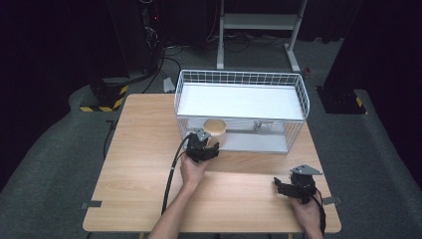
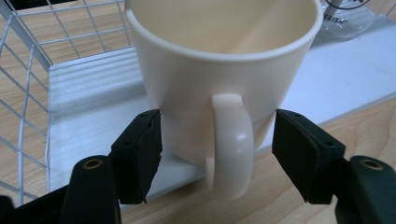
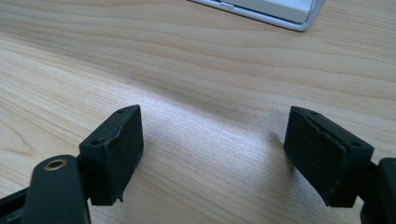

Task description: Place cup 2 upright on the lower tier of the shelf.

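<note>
A cream mug [image 2: 219, 70] stands at the front edge of the white wire rack [image 1: 293, 82], its handle [image 2: 231, 144] turned toward my left gripper [image 2: 217, 140]. The two black pads sit against the lower sides of the mug, one on each side of the handle, so the gripper is shut on the mug. From above, the mug [image 1: 215, 128] is just beyond the left gripper [image 1: 206, 145]. My right gripper [image 3: 212, 154] rests low over bare wood with its jaws apart and nothing between them; in the high view the right gripper [image 1: 284, 186] is near the table's front right.
The rack has a white upper shelf [image 1: 239, 99] and a lower tray [image 2: 88, 116] under the mug. A clear glass item [image 2: 348, 18] stands on the tray to the right of the mug. The wooden table [image 1: 139, 164] lies around both hands. A cable [image 1: 171, 174] trails from the left gripper.
</note>
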Motion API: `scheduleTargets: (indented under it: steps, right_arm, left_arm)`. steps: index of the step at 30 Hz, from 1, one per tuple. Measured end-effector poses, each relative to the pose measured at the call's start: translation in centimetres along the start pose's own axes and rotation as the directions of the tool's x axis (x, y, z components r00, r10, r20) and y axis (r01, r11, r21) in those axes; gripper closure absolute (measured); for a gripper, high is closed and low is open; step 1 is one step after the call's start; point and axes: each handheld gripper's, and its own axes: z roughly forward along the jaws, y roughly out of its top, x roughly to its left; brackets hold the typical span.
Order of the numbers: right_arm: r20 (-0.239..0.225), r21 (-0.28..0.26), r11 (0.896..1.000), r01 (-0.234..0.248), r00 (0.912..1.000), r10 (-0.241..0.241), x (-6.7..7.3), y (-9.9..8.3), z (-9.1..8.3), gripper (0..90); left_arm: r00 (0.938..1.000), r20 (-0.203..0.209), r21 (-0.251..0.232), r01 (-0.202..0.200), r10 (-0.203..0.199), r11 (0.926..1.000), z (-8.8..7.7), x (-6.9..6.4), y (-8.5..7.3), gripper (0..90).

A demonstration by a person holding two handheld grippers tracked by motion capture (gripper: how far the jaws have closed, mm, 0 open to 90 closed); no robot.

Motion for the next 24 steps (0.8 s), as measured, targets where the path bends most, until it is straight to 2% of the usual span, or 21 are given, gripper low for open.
scheduleTargets:
  steps: [3,9,16,24]
  right_arm:
    - [0.0,0.0,1.0,0.0,1.0,0.0,0.0,0.0,0.0,20.1]
    - [0.0,0.001,1.0,-0.003,1.0,0.003,0.0,0.0,0.0,20.1]
    - [0.0,0.0,1.0,0.0,1.0,0.0,0.0,0.0,0.0,20.1]
    - [0.0,0.0,1.0,0.0,1.0,0.0,0.0,0.0,0.0,20.1]
  left_arm:
    - [0.9999,-0.002,0.005,0.016,-0.016,0.9999,0.4,0.0,0.0,35.2]
    - [0.9996,-0.029,0.029,-0.007,0.008,0.9996,0.9,-0.1,0.4,36.9]
    - [0.9991,-0.042,0.052,-0.011,0.013,0.9986,1.7,0.1,1.1,41.3]
    - [0.9988,-0.046,0.051,0.022,-0.02,0.9984,2.6,0.3,1.7,43.2]
